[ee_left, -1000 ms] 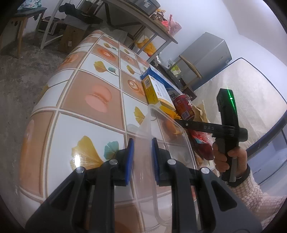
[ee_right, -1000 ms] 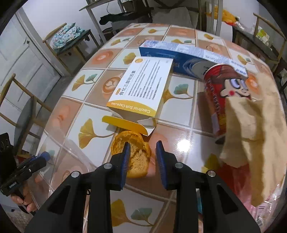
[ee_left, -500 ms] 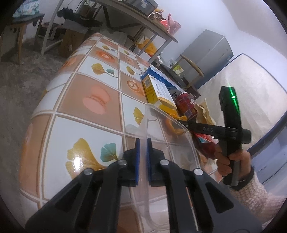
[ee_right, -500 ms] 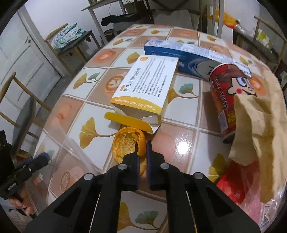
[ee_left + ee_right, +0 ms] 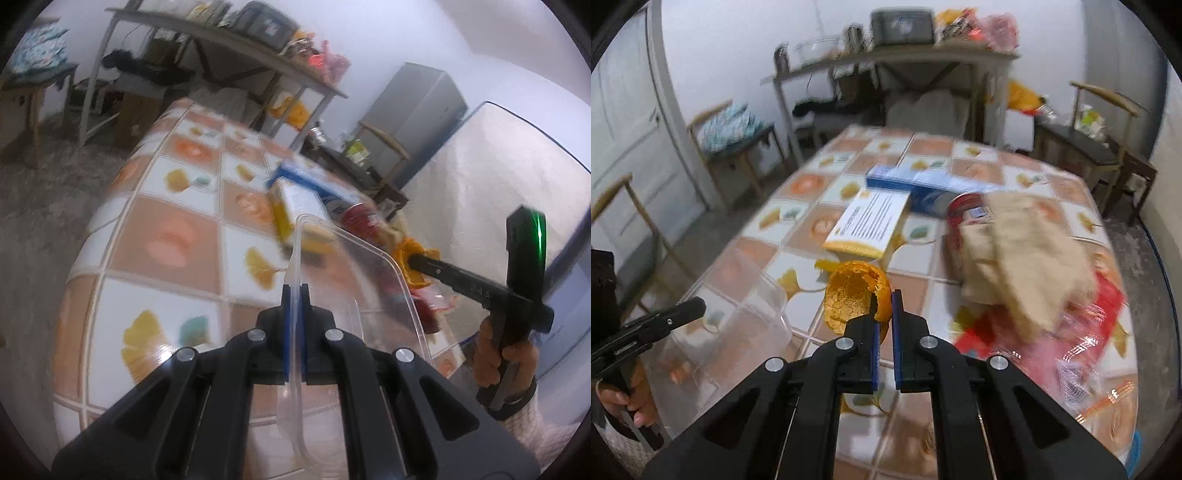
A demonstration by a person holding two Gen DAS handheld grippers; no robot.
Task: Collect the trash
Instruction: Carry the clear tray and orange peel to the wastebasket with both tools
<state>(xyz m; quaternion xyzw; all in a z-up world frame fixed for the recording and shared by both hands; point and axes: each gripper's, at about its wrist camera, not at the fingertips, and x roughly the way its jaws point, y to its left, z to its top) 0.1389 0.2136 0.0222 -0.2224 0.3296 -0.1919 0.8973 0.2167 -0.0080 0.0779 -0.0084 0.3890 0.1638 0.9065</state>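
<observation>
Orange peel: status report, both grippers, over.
Right gripper shut on peel, lifted off table. Left gripper shut on tub wall. Nothing between peel and tub.

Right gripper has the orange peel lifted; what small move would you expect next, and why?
Probably carry the orange peel leftward over the clear plastic container and release. The right gripper is shut on the peel, off the table, while the left gripper pinches the container's rim, holding it beside the peel.

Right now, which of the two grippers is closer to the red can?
Right. The right gripper, shut on the orange peel, is nearer the red can, which stands ahead to its right. The left gripper clamps the clear container's rim, farther back.
</observation>
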